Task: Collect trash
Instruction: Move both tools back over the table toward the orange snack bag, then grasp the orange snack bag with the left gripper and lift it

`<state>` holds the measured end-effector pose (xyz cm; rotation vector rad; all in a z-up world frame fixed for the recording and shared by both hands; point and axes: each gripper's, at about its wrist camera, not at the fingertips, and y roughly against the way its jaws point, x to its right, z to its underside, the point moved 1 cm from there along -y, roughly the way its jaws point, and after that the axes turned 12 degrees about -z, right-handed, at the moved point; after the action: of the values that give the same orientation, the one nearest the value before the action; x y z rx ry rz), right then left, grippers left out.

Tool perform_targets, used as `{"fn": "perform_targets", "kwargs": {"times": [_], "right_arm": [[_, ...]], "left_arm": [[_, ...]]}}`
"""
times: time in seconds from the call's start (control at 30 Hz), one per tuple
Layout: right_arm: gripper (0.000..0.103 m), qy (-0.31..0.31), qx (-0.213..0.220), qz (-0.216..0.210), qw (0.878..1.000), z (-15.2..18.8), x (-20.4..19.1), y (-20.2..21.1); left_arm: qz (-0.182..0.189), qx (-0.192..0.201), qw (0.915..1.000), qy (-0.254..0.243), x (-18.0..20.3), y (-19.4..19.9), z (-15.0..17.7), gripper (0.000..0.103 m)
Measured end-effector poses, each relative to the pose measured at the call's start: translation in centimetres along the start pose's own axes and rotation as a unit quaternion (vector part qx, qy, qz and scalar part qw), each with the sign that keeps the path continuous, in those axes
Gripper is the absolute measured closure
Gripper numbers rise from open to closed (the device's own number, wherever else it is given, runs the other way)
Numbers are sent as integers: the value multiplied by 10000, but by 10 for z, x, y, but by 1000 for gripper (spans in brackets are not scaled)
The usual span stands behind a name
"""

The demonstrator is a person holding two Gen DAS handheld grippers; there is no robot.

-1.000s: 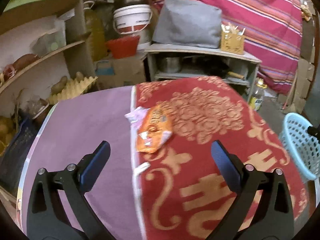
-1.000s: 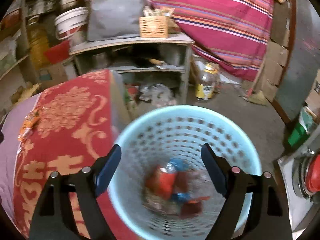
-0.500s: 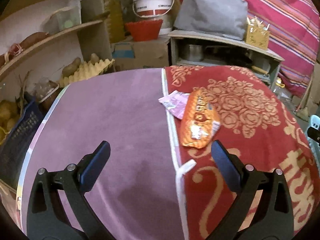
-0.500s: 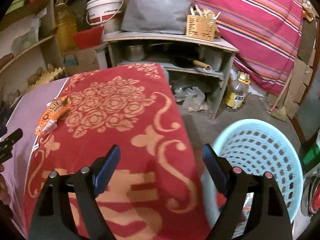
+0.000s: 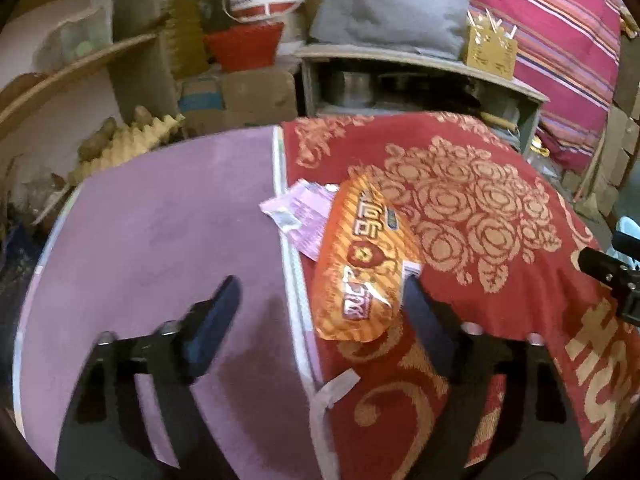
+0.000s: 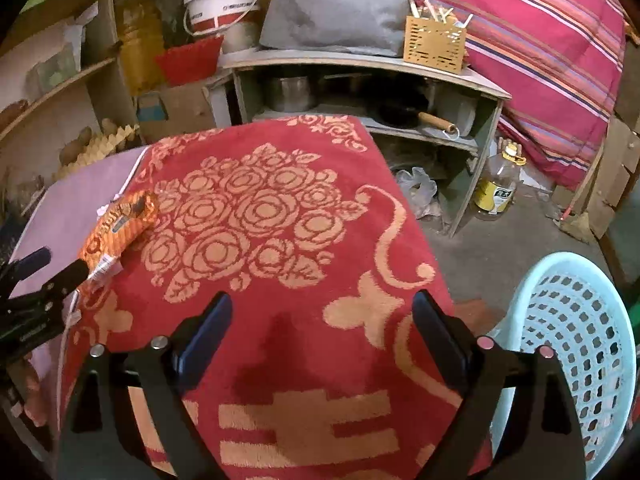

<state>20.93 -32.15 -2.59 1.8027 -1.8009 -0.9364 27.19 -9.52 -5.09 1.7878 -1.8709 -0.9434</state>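
We see a red rose-patterned blanket (image 6: 256,216) covering a table, a pale blue perforated basket (image 6: 576,340) beside its right edge, likely placed to take trash. The right gripper (image 6: 322,332) hovers empty, jaws spread. The left gripper (image 5: 320,304), jaws spread, straddles an orange snack wrapper (image 5: 360,268) overlapping a pink wrapper (image 5: 300,212). Only the right view shows the basket; only the left shows the pink wrapper clearly

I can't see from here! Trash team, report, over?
Both hand-held grippers open, empty. Left closing on orange wrapper. Pink wrapper tucked beneath. Basket beside right.
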Motion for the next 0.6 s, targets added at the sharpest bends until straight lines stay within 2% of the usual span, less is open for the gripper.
{"fn": "perform_targets", "kwargs": {"times": [0.1, 0.17, 0.37, 0.47, 0.6], "right_arm": [[14, 51, -45, 45, 10000, 0, -2, -4], [14, 0, -33, 25, 10000, 0, -2, -4], [14, 148, -28, 33, 9999, 2, -11, -1], [14, 244, -11, 56, 9997, 3, -15, 2], [14, 253, 20, 46, 9997, 4, -18, 5]], "left_arm": [[127, -144, 9998, -51, 2, -6, 3, 46], [187, -160, 9997, -81, 3, -5, 5, 63], [294, -89, 9994, -142, 3, 12, 10, 99], [364, -13, 9992, -142, 2, 20, 10, 103], [413, 161, 9989, -145, 0, 33, 10, 103]]}}
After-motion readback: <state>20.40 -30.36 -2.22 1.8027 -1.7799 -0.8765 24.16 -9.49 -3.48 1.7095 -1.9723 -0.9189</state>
